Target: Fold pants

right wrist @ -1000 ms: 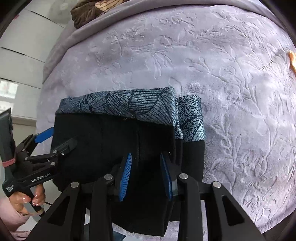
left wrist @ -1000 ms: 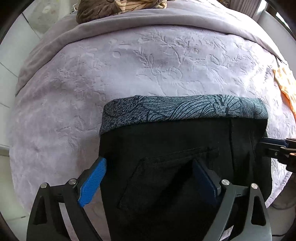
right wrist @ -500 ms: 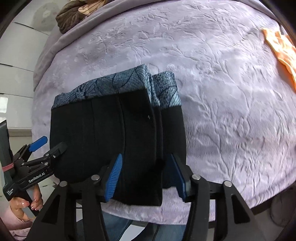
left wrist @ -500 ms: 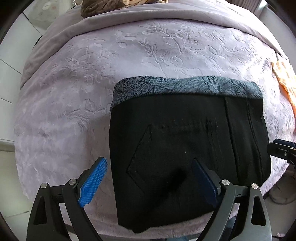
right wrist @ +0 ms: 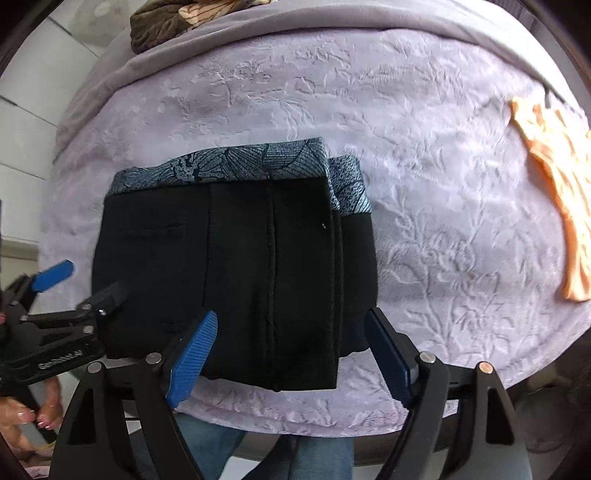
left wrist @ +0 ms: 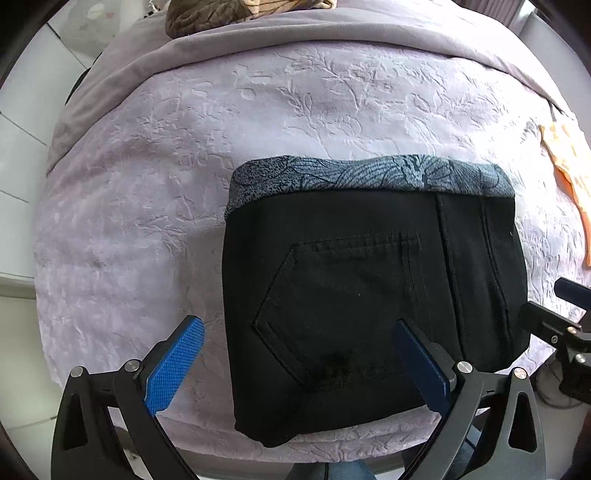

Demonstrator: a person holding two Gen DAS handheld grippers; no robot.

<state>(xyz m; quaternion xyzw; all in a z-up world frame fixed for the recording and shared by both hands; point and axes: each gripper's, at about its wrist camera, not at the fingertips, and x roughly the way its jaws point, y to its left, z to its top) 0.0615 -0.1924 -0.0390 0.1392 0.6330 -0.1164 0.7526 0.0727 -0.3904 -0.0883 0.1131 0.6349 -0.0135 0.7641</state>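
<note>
The black pants (right wrist: pixel 236 273) lie folded into a compact block on the lilac embossed bedspread (right wrist: pixel 424 192), their patterned blue-grey band along the far edge. The right gripper (right wrist: pixel 291 354) hangs over the near edge, jaws spread wide and empty. The left gripper (right wrist: pixel 85 284) sits at the pants' left side, also spread. An orange cloth (right wrist: pixel 561 192) lies far right.

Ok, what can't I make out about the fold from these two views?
- Layers under the folded black pants with blue patterned waistband: hidden by the top panel, both views.
- Orange cloth: cut off at right edge, both views.
- Brown bundle: cut off at top edge.
</note>
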